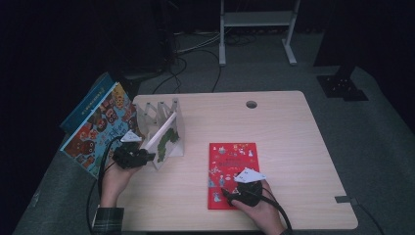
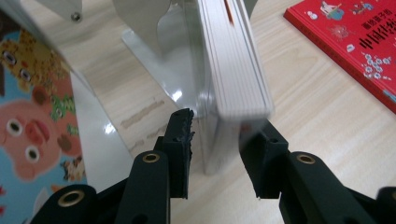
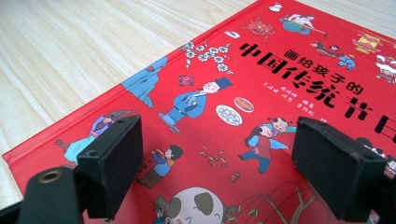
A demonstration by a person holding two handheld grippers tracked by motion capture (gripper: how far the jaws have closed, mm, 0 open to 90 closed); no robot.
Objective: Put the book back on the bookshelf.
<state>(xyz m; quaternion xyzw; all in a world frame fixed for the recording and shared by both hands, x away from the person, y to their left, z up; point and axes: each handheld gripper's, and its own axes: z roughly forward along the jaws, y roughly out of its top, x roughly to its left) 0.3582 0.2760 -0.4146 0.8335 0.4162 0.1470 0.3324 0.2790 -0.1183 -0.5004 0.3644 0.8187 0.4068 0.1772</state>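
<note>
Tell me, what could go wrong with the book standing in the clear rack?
The leaning white-paged book sits between the left tool's jaws, with gaps at both pads, so it might tip over in the clear rack. The big animal book hangs off the table edge and could slide to the floor. The right tool rests open over the red book and may scuff its cover.

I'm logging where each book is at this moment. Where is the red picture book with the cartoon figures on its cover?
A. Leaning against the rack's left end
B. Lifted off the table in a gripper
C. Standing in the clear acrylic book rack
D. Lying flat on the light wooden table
D: the red picture book lies flat, cover up, on the light wooden table, with the right gripper over its near end, jaws apart.
</note>
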